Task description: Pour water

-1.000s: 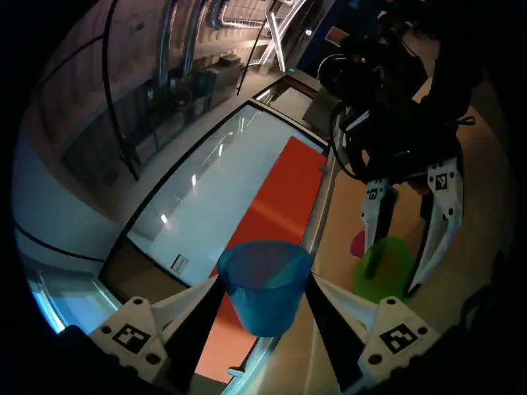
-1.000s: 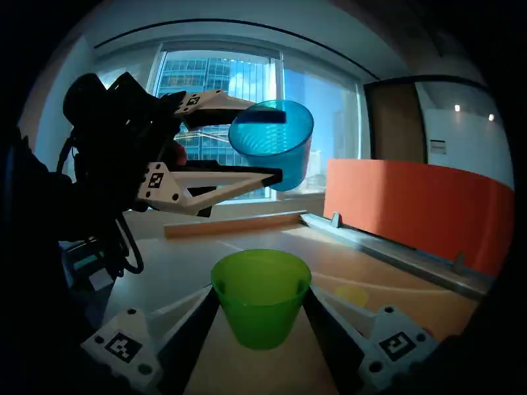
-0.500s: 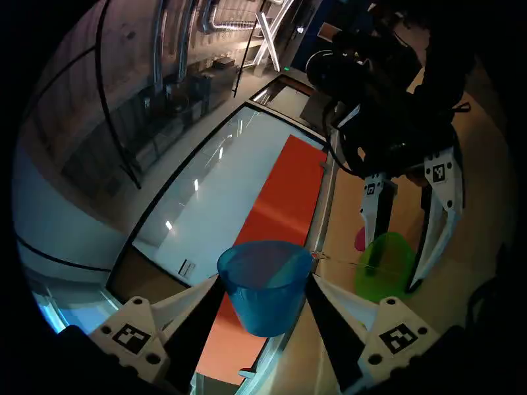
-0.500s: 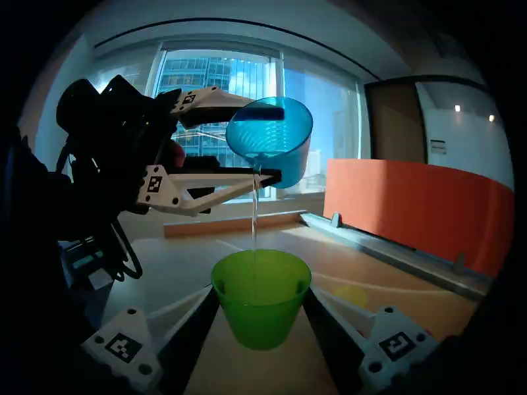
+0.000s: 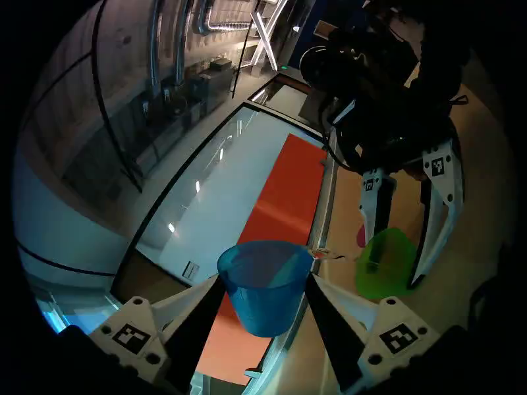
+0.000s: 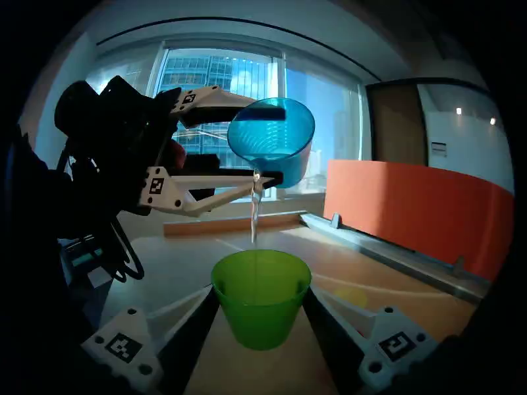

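My left gripper (image 5: 265, 299) is shut on a blue plastic cup (image 5: 265, 286), and the camera is rolled onto its side. In the right gripper view that blue cup (image 6: 271, 140) hangs tilted, mouth toward me, between the left gripper's white fingers (image 6: 217, 187). A thin stream of water (image 6: 253, 217) falls from its lip into the green cup (image 6: 261, 296). My right gripper (image 6: 261, 309) is shut on that green cup and holds it upright just below. From the left gripper view the green cup (image 5: 385, 262) sits between the right gripper's fingers (image 5: 438, 224).
A wooden table (image 6: 369, 276) lies under both cups. An orange panel (image 6: 421, 204) stands at the right, with a metal rail (image 6: 388, 253) along its foot. Large windows (image 6: 217, 72) fill the far wall. A pink object (image 5: 360, 235) lies on the table behind the green cup.
The blue cup has tipped further: one second ago nothing poured, then a thin stream started, and it still runs into the green cup. The green cup has stayed in place.
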Available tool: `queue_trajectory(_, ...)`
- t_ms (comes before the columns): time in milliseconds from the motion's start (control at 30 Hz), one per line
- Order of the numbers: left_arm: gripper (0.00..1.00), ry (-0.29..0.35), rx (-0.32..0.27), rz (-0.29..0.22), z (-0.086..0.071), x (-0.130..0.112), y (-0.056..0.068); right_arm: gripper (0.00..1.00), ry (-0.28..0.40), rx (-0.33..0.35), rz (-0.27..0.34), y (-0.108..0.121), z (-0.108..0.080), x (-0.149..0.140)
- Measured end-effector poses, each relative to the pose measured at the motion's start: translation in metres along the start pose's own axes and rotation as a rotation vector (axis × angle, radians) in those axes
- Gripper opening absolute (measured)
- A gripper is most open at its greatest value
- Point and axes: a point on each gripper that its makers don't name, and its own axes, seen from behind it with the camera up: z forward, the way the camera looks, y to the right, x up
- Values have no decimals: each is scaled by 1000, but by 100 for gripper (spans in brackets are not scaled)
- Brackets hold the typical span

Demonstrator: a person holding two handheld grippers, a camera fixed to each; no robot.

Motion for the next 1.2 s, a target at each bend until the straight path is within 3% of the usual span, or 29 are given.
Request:
queue_trajectory(500,84,-3,13,68,1,9,2,88,7,-1,-2,1,-1,2)
queue_trajectory(1200,84,-2,26,163,0,16,-10,88,14,-4,-12,0,-3,6)
